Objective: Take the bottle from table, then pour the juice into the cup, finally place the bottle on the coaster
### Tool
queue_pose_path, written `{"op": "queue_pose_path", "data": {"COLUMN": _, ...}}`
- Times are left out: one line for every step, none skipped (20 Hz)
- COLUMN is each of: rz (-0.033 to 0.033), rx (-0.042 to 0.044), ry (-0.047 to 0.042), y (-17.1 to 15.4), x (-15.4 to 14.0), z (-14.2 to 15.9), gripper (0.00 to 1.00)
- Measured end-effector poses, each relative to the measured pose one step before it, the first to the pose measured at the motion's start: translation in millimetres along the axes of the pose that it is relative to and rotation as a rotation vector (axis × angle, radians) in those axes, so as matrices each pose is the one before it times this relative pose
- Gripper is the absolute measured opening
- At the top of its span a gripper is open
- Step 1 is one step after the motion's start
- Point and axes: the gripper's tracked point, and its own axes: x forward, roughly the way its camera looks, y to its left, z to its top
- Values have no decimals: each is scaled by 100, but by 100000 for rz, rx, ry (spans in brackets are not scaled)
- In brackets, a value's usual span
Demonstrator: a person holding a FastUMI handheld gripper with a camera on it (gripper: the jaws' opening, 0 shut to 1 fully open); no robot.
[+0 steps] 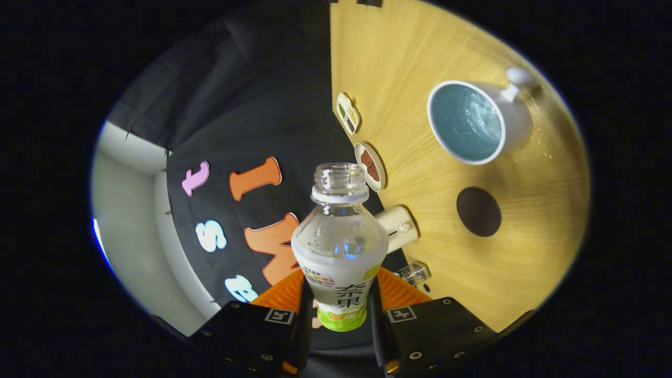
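My gripper [340, 302] is shut on a clear, uncapped bottle [340, 247] with a white and green label, both fingers pressing on its labelled body. The view is rolled, so the wooden table [415, 63] appears sideways. The bottle's open mouth points along the fingers and looks empty near the neck. Beyond it and off to one side stands a white cup [475, 121] with a pale blue inside and a knob-like handle. A round dark coaster [478, 211] lies on the table between the cup and my fingers.
Two small decorated pieces [347, 113] [370, 166] stand at the table's edge by the black cloth wall. A white cylindrical object [399, 227] and a small clear cap [415, 273] lie near the bottle. Drops of liquid glisten on the table by the cup.
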Motion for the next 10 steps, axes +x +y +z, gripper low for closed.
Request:
{"op": "queue_pose_path", "data": {"rz": -600, "rx": -5980, "ry": -164, "y": -33, "x": 52, "z": 109, "gripper": 48}}
{"op": "queue_pose_path", "data": {"rz": -496, "rx": -5929, "ry": -65, "y": 67, "x": -49, "z": -88, "gripper": 49}}
{"op": "queue_pose_path", "data": {"rz": -604, "rx": -6085, "ry": -70, "y": -126, "x": 140, "z": -28, "gripper": 49}}
{"op": "queue_pose_path", "data": {"rz": -1228, "rx": -6307, "ry": 294, "y": -208, "x": 209, "z": -267, "gripper": 49}}
{"op": "queue_pose_path", "data": {"rz": -1158, "rx": -6552, "ry": 510, "y": -200, "x": 214, "z": -197, "gripper": 49}}
{"op": "queue_pose_path", "data": {"rz": -1263, "rx": -6664, "ry": 445, "y": -164, "x": 73, "z": -407, "gripper": 49}}
{"op": "queue_pose_path", "data": {"rz": -1247, "rx": -7431, "ry": 1699, "y": -194, "x": 299, "z": -474, "gripper": 49}}
{"op": "queue_pose_path", "data": {"rz": -1443, "rx": -7765, "ry": 1969, "y": -20, "x": 301, "z": -563, "gripper": 49}}
{"op": "queue_pose_path", "data": {"rz": -1527, "rx": -8011, "ry": 822, "y": 90, "x": 258, "z": -232, "gripper": 49}}
{"op": "queue_pose_path", "data": {"rz": -1777, "rx": -8152, "ry": 215, "y": 302, "x": 302, "z": -86, "gripper": 49}}
